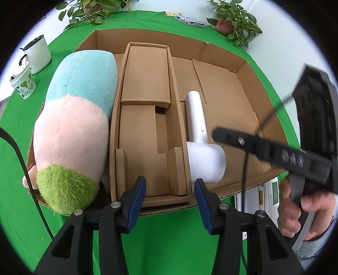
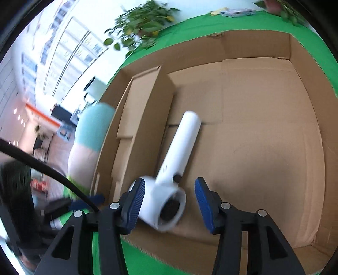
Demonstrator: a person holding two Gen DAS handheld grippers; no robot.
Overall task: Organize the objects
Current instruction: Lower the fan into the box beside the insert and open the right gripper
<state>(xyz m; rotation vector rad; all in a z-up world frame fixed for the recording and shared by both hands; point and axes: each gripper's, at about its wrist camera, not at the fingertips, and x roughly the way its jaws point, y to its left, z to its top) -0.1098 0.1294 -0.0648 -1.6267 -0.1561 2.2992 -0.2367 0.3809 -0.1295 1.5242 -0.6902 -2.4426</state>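
Cardboard box (image 1: 243, 69) on green tablecloth (image 1: 169, 232) (plants (image 1: 236, 19) behind).

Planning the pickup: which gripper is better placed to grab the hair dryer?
Right. The right gripper is open with the hair dryer between its pads; the left gripper faces the inner box.

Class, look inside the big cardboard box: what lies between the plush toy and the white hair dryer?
A narrow open cardboard box with folded inserts lies between the plush toy and the hair dryer, clearest in the left wrist view.
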